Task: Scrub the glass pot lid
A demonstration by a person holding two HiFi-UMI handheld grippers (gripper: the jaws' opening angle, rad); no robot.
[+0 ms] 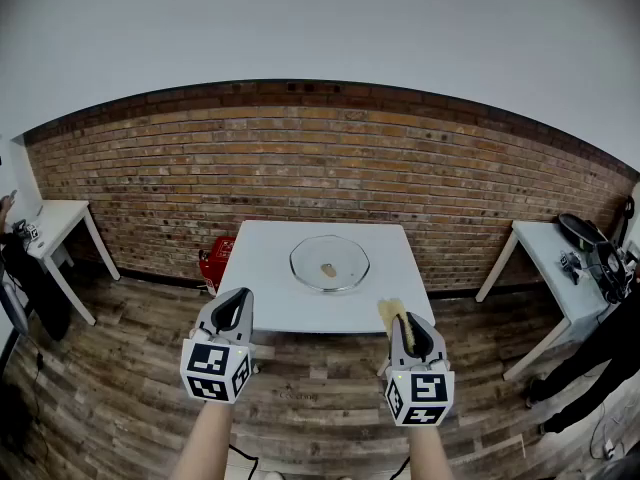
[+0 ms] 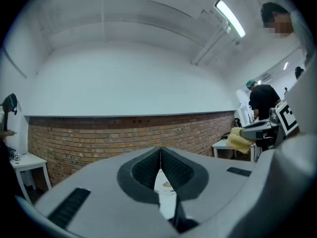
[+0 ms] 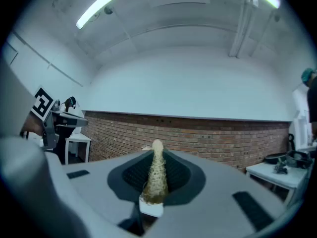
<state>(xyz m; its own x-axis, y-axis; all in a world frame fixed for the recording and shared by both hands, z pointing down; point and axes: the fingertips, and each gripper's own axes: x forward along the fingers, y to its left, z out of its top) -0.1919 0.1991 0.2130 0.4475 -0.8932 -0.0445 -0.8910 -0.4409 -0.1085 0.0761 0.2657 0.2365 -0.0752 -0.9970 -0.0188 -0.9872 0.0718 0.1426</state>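
The glass pot lid lies flat in the middle of a white table, with a small brown knob at its centre. Both grippers hang in front of the table's near edge, short of the lid. My left gripper is shut with nothing between its pads; in the left gripper view a sliver of table and lid shows below the closed jaws. My right gripper is shut on a yellow scrubbing sponge, which stands up between its pads in the right gripper view.
A brick wall runs behind the table. A red box sits on the wooden floor at the table's left. White side tables stand at far left and far right, the right one carrying dark gear. A person stands at the right edge.
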